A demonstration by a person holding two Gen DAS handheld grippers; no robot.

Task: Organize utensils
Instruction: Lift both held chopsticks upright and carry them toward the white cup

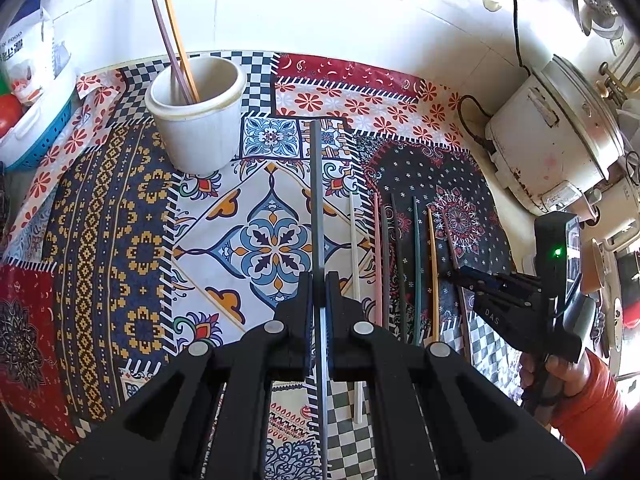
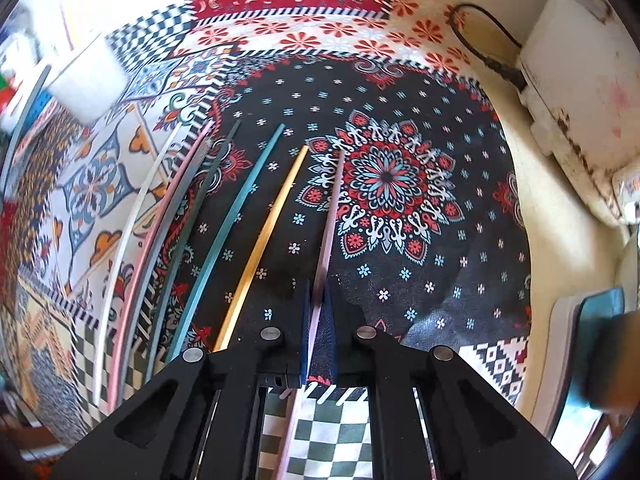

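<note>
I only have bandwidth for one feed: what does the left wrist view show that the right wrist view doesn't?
Only the left wrist view: the left hand-held gripper shut on a grey chopstick, and two chopsticks standing in the white cup. Only the right wrist view: the right hand-held gripper closed on a mauve chopstick. Both: the loose chopsticks lying on the patterned cloth and the white rice cooker.
</note>
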